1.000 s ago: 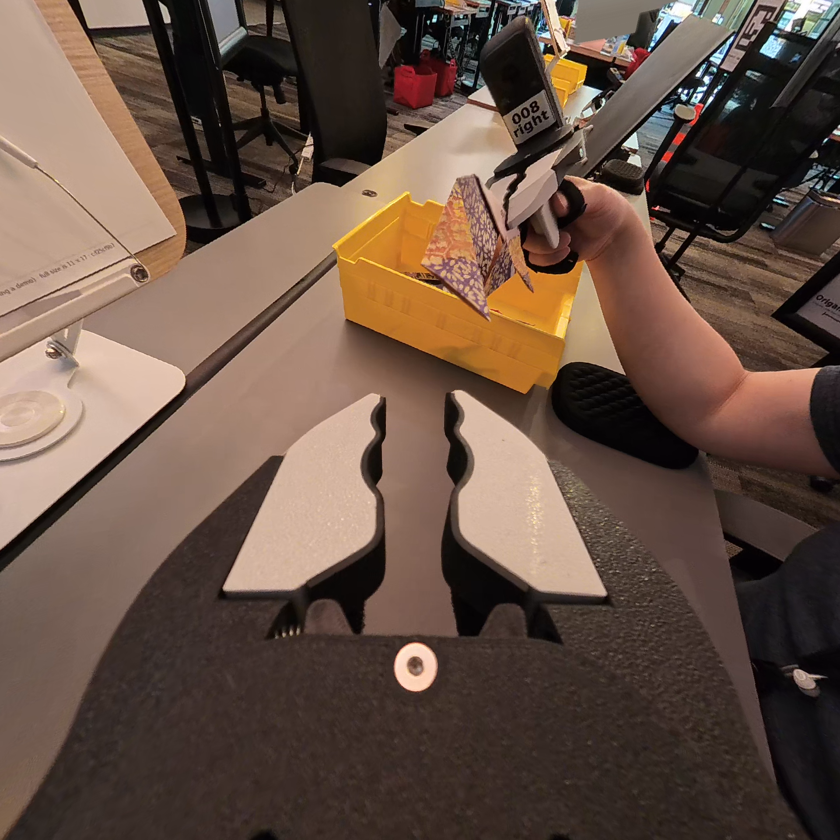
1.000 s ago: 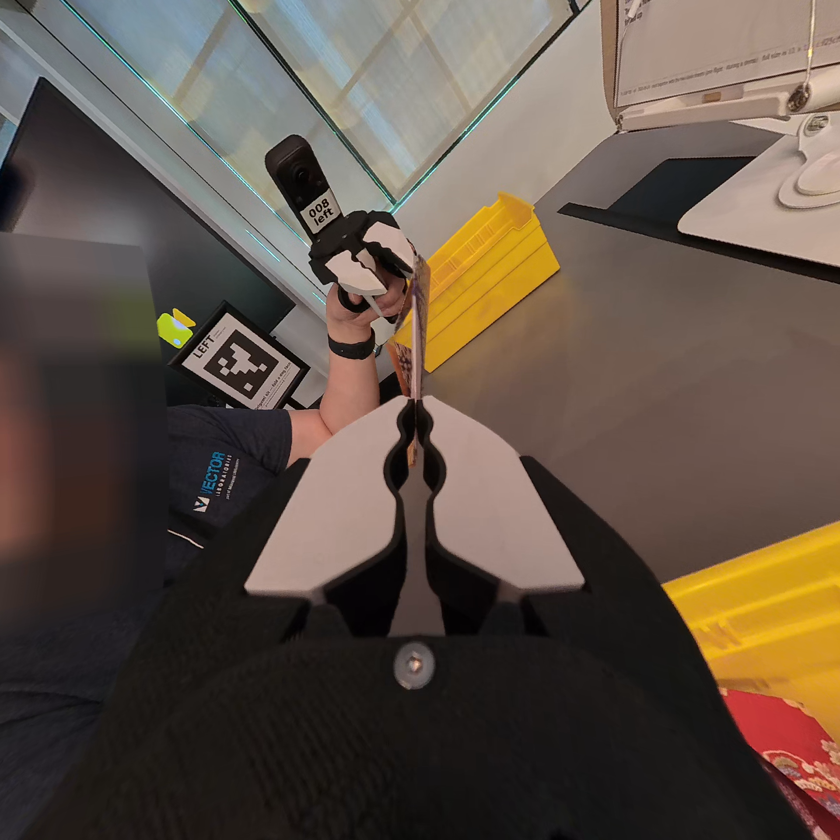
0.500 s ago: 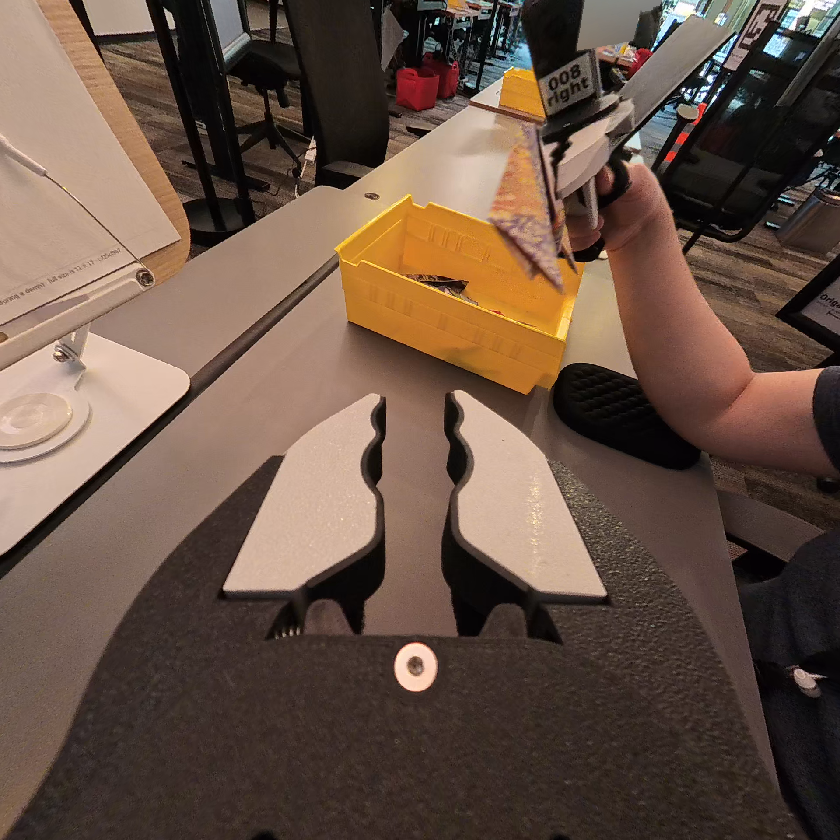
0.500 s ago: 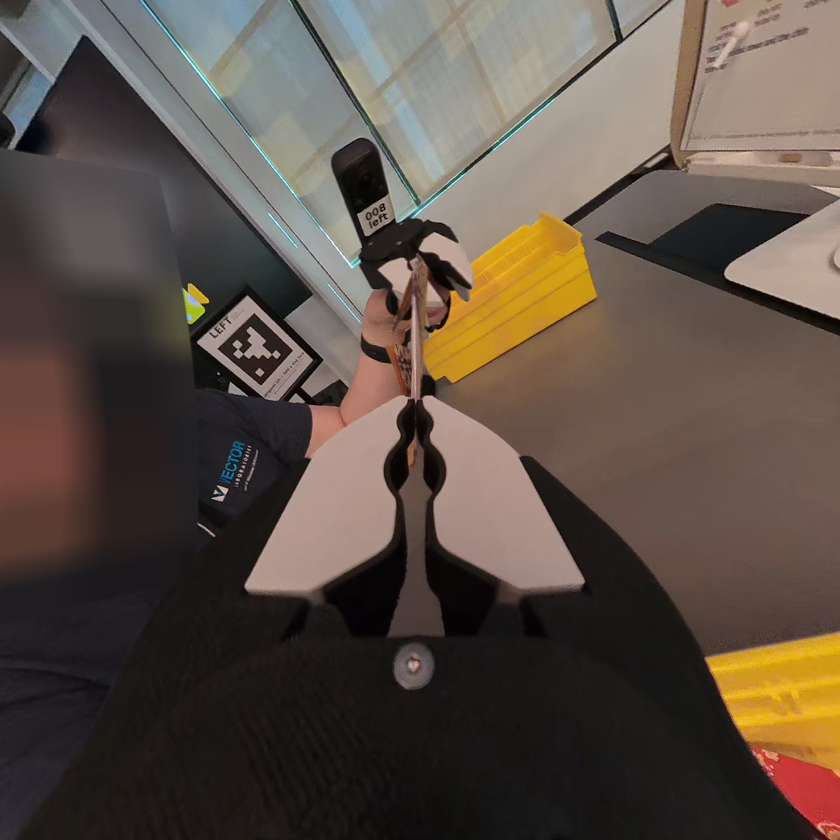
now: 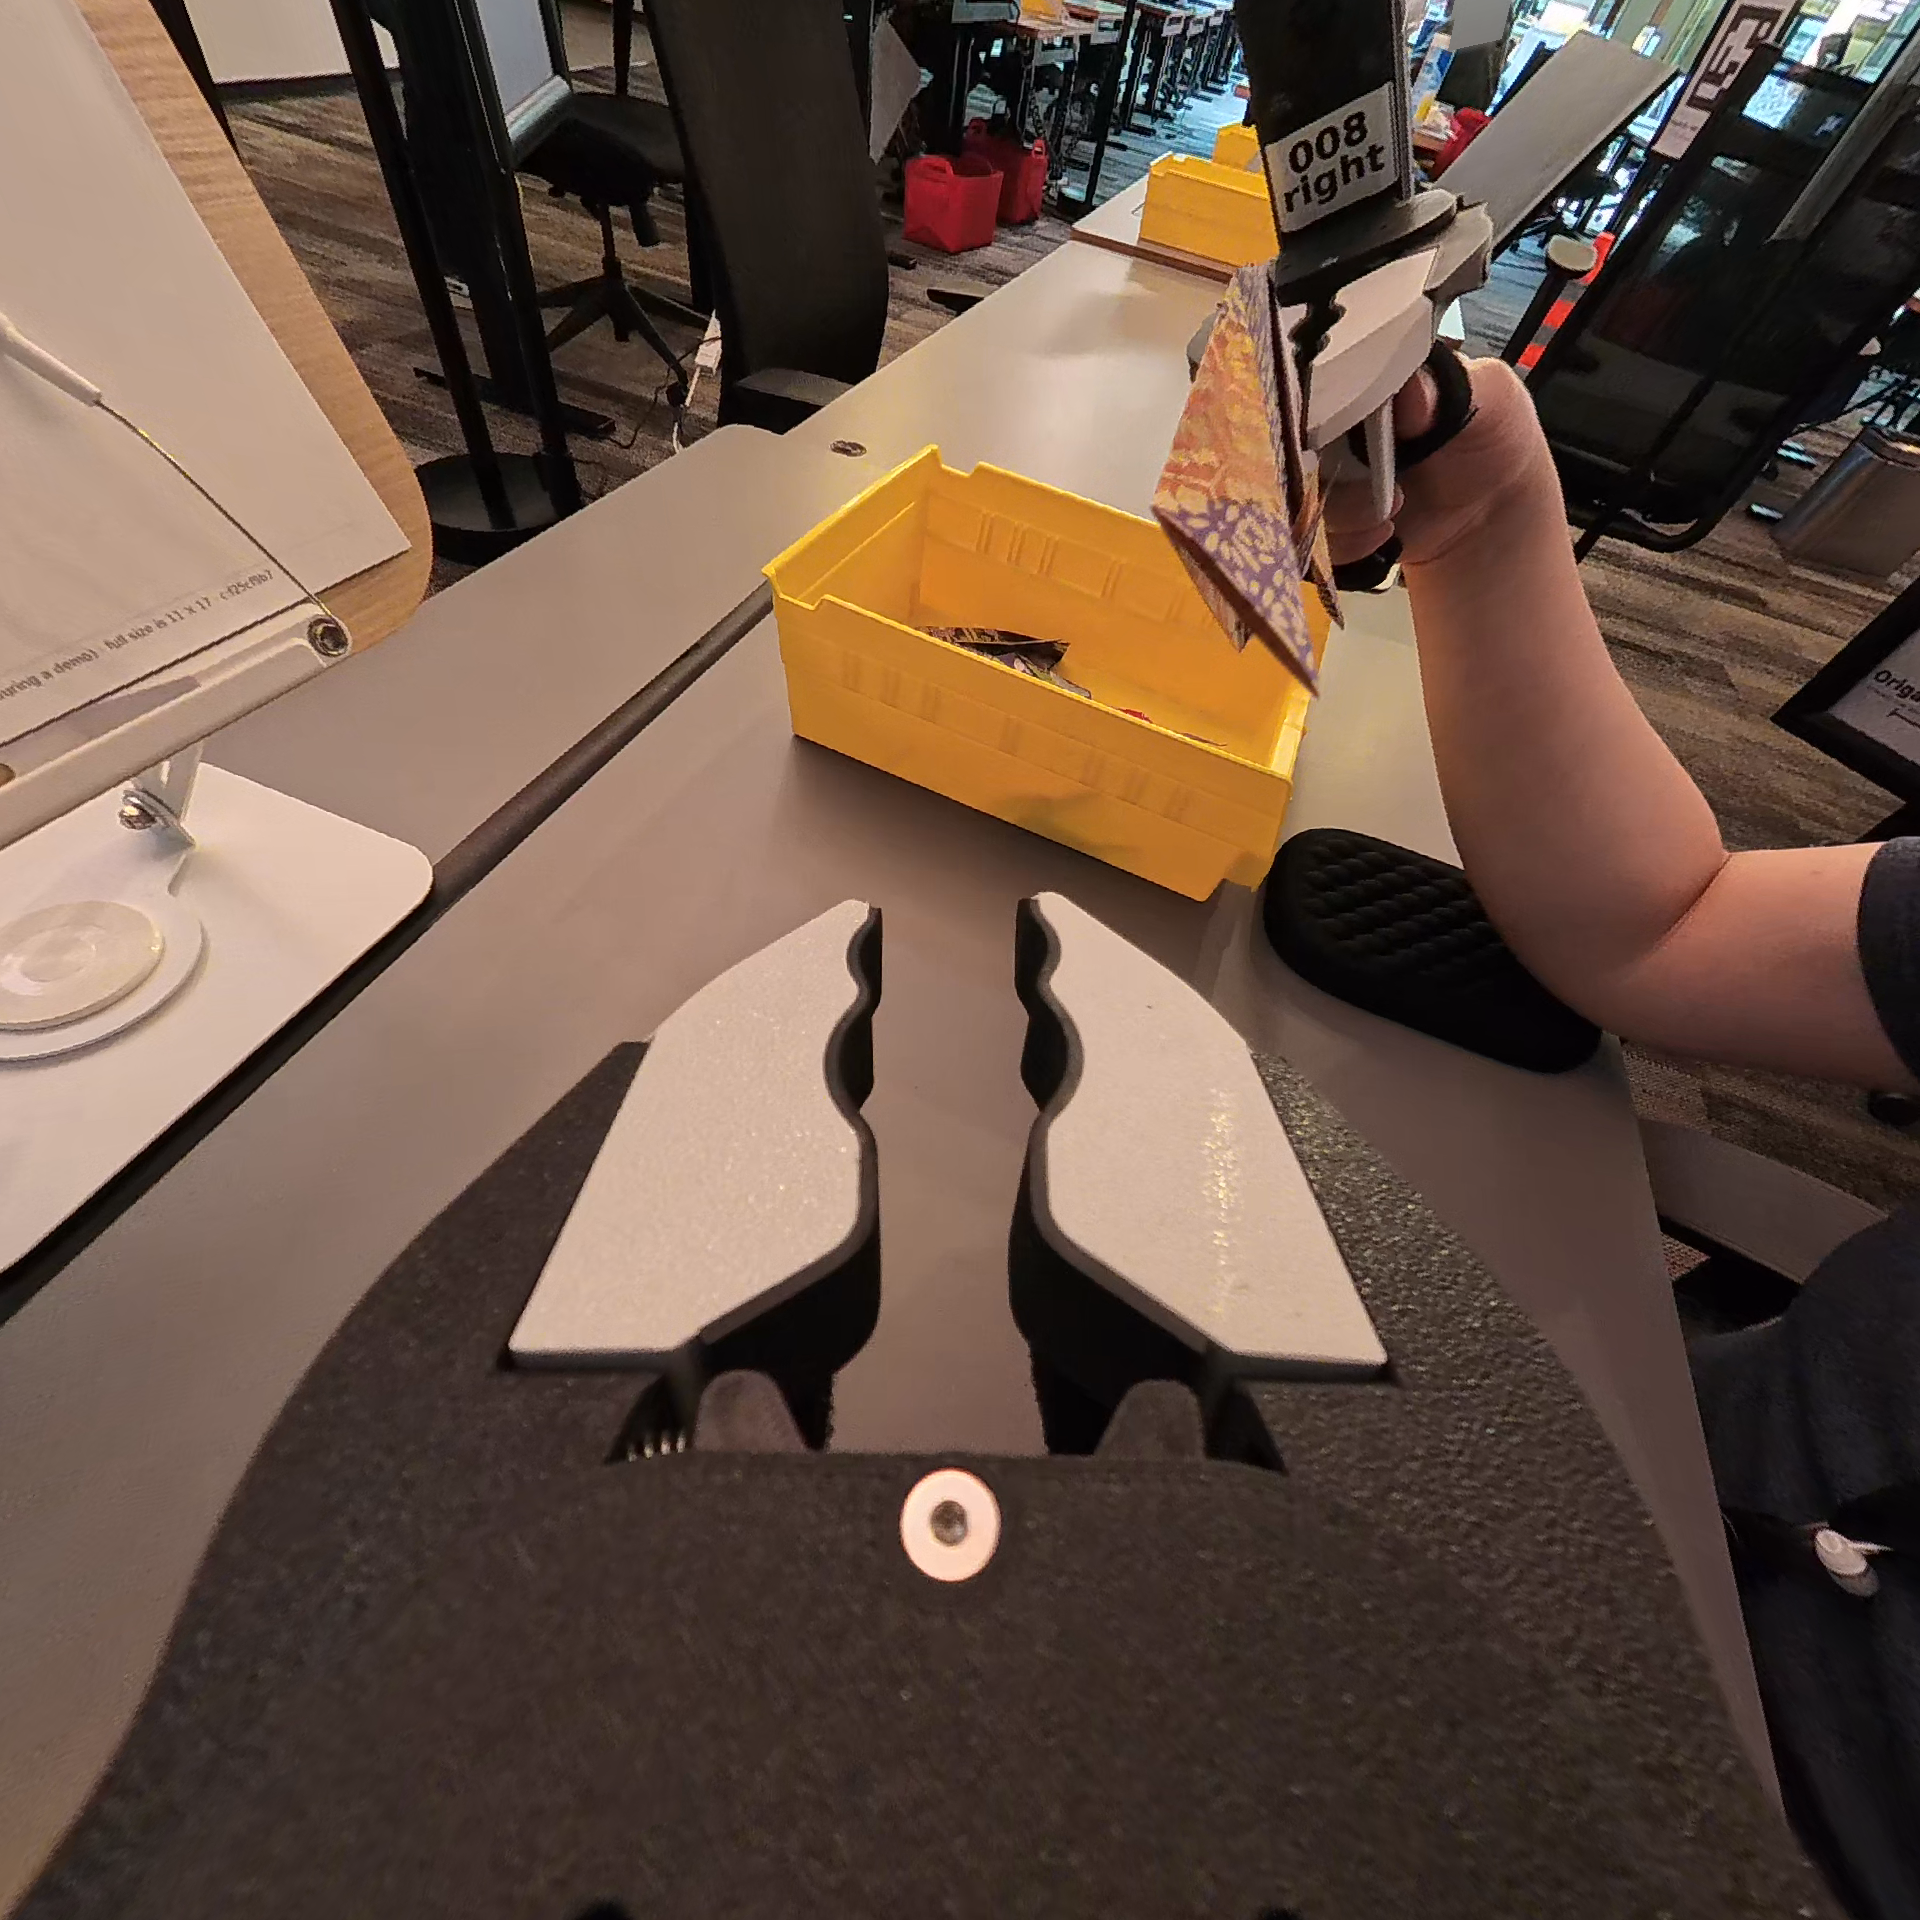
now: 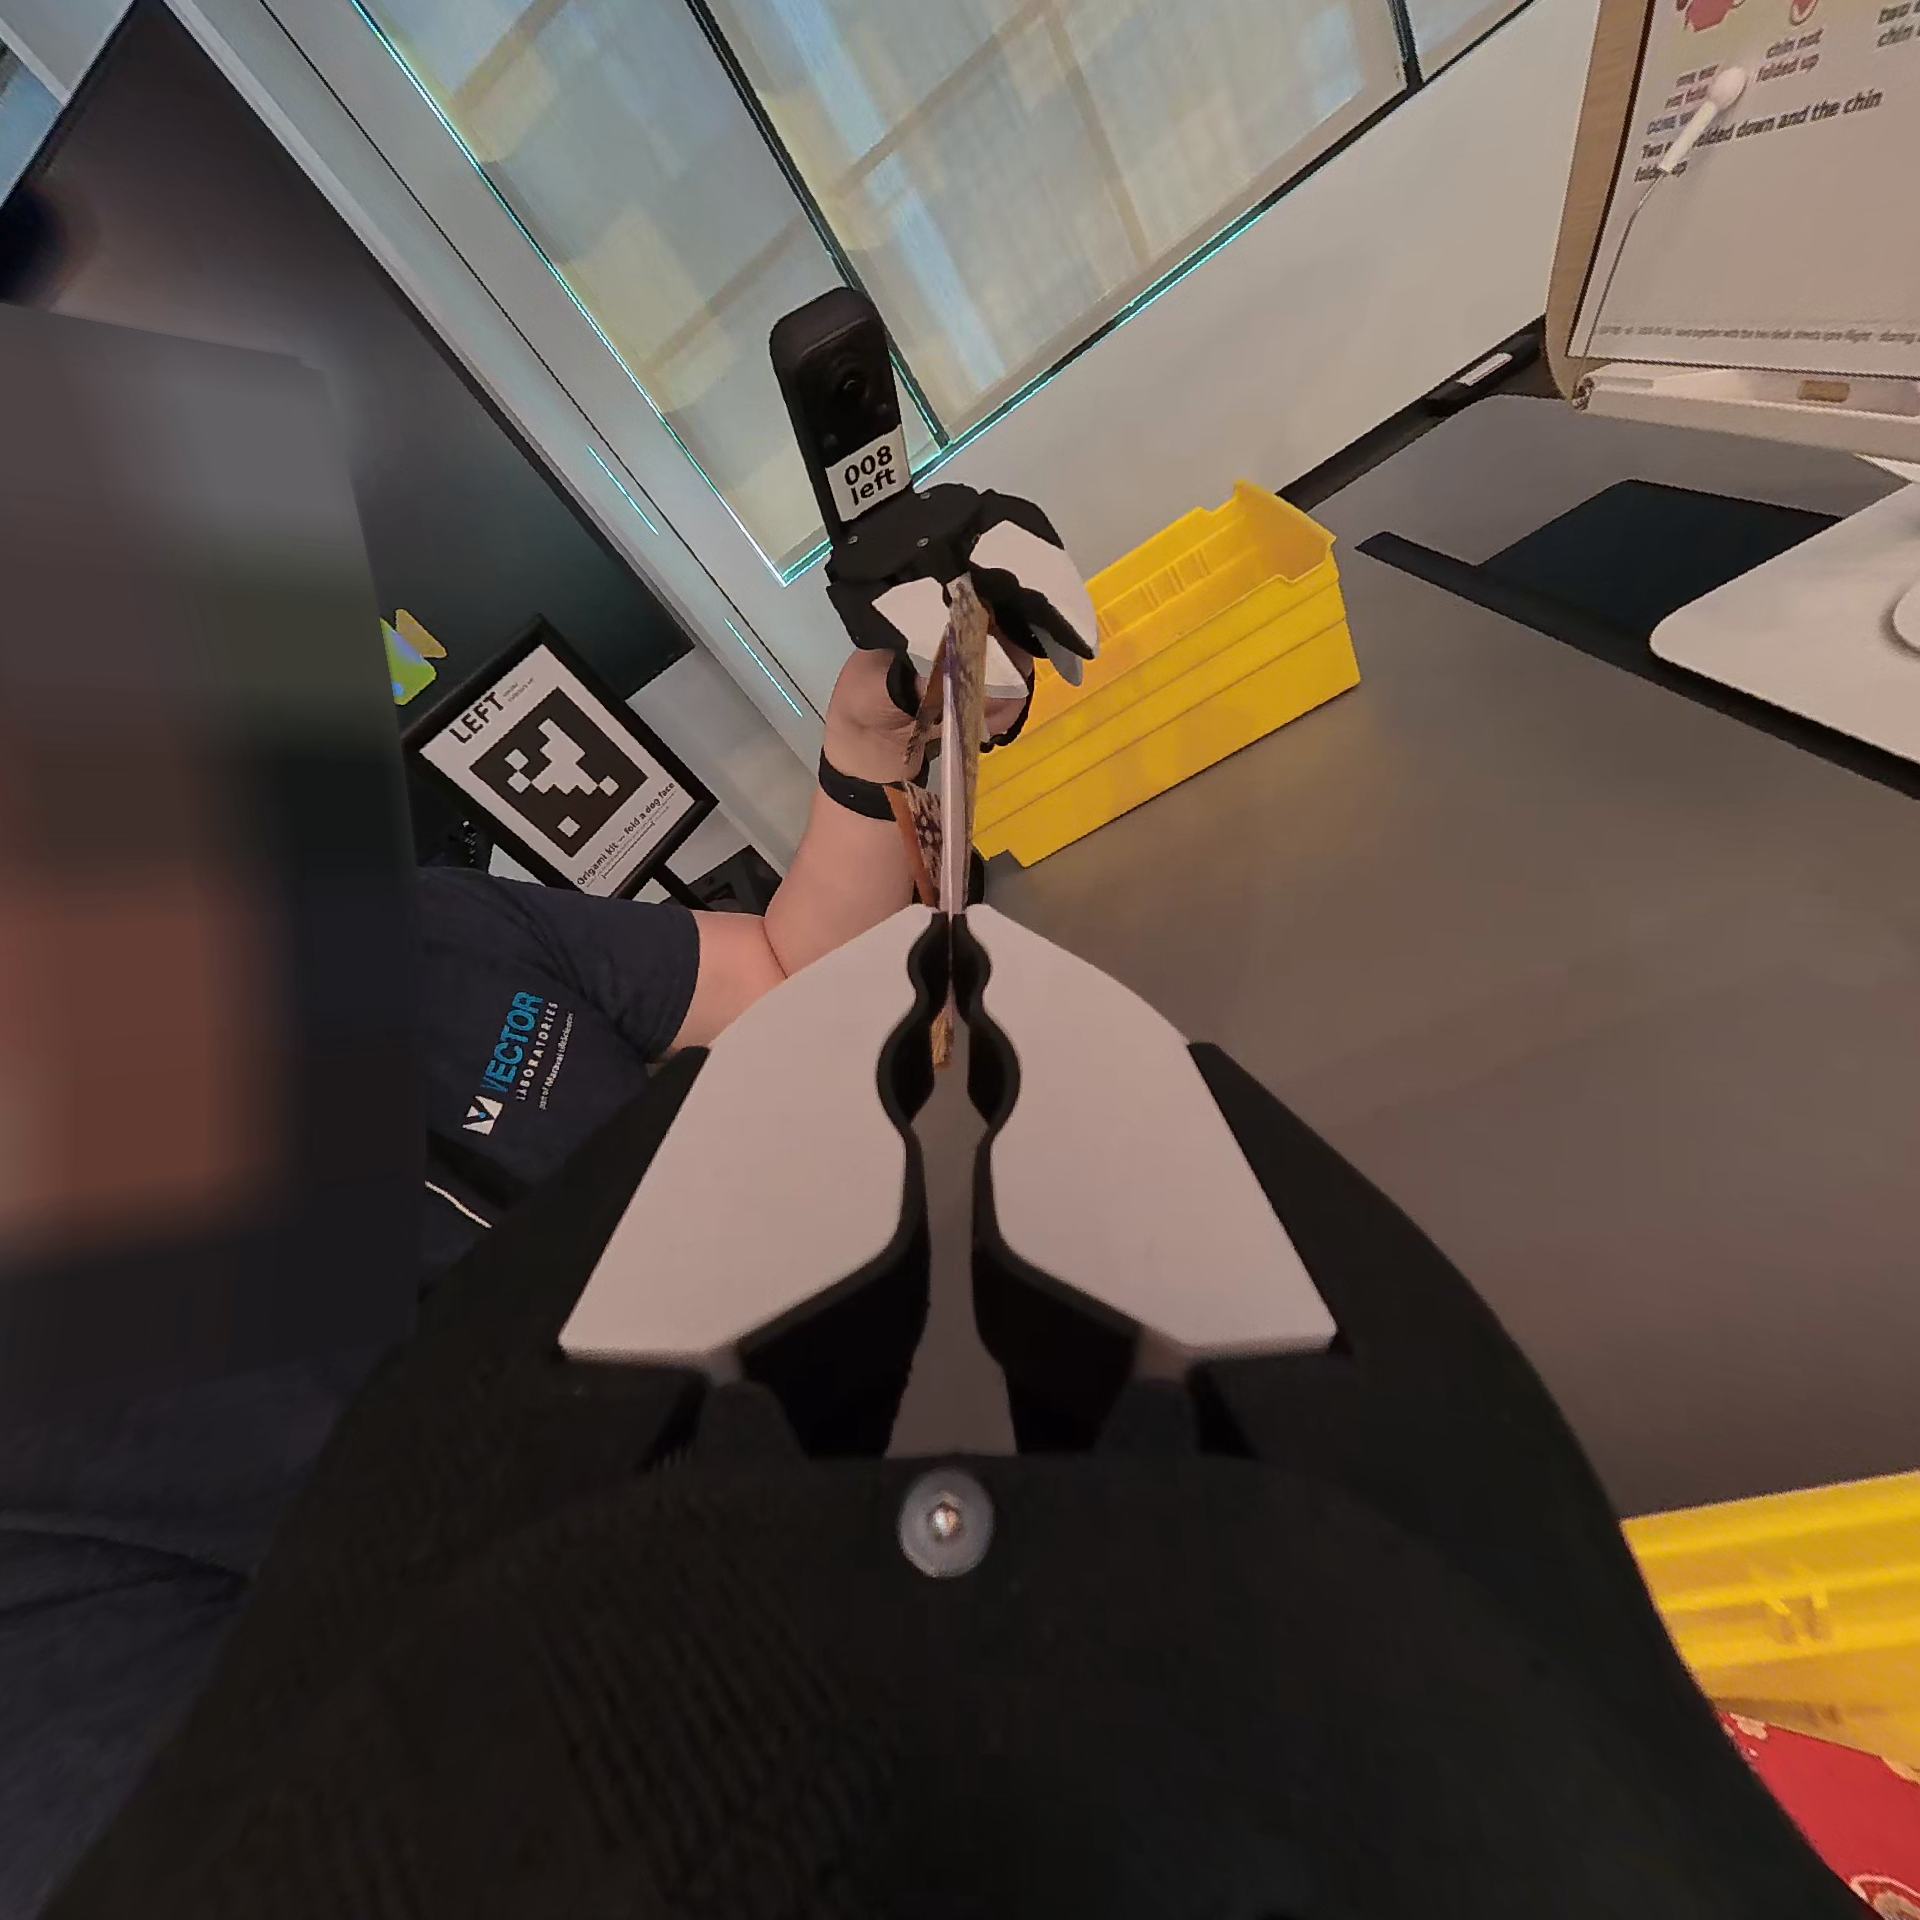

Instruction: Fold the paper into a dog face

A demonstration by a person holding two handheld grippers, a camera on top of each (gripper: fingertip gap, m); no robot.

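Note:
The folded paper (image 5: 1242, 488), patterned purple, orange and white, hangs point down above the right end of a yellow bin (image 5: 1039, 675). My right gripper (image 5: 1311, 322) is shut on its upper edge and holds it in the air. In the right wrist view the paper (image 6: 951, 790) stands edge-on, pinched between the closed tips of the right gripper (image 6: 951, 920). My left gripper (image 5: 948, 914) is open and empty, low over the grey table (image 5: 623, 935). It also shows in the right wrist view (image 6: 1023, 649), behind the paper.
The bin holds several folded papers (image 5: 997, 649). A black wrist rest (image 5: 1423, 956) lies by the forearm. A white stand base (image 5: 156, 935) with an instruction board sits at the left. A second yellow bin (image 6: 1174, 675) stands at the table's other end. My hands' fingertips stand some 20 centimeters from each other.
My right gripper has lifted the paper up and to the right, turning it more edge-on to the left wrist view. My left gripper has stayed put and open.

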